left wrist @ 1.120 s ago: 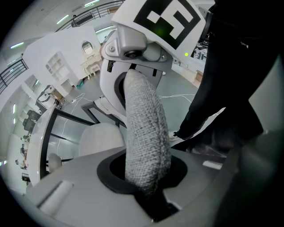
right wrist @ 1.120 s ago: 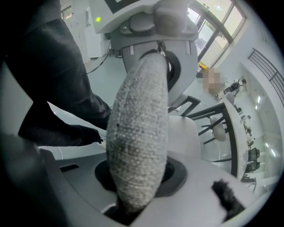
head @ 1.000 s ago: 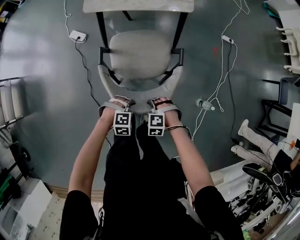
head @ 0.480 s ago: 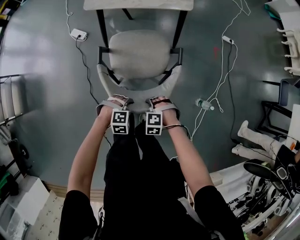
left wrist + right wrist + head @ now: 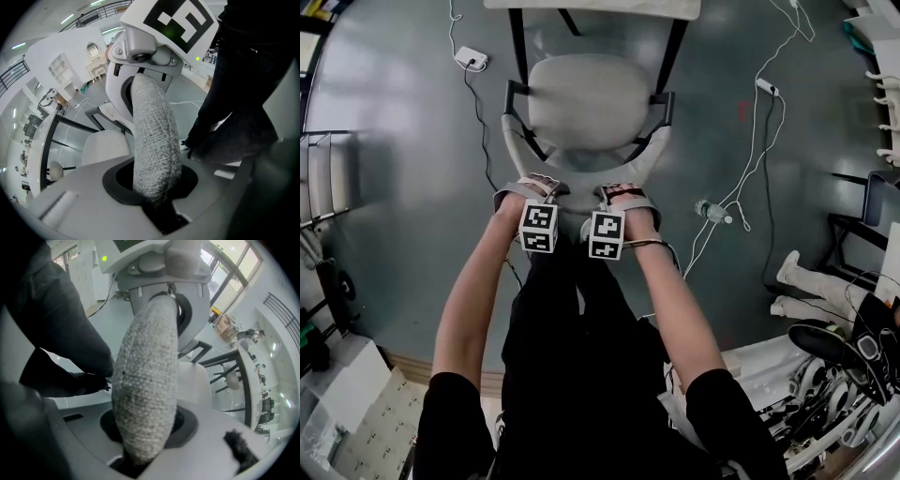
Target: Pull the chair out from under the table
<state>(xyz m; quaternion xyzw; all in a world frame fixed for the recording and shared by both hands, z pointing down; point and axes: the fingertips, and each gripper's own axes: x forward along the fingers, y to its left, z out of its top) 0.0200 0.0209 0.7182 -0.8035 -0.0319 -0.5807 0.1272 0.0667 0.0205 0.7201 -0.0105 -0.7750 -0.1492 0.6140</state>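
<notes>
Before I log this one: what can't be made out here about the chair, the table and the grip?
Table: head view, cut off by the top edge; only its near rim shows.
Chair feet: head view, hidden beneath the chair itself and the table.
Left gripper and right gripper: head view, jaws too small to judge the grip; gripper views show both clamped on the chair back.
Bottle: head view, too small to read its label.

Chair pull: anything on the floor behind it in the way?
Nothing solid. Left gripper and right gripper are shut on the backrest; behind it stands only the person. A black cable runs by the chair's left; a bottle lies off right.
</notes>
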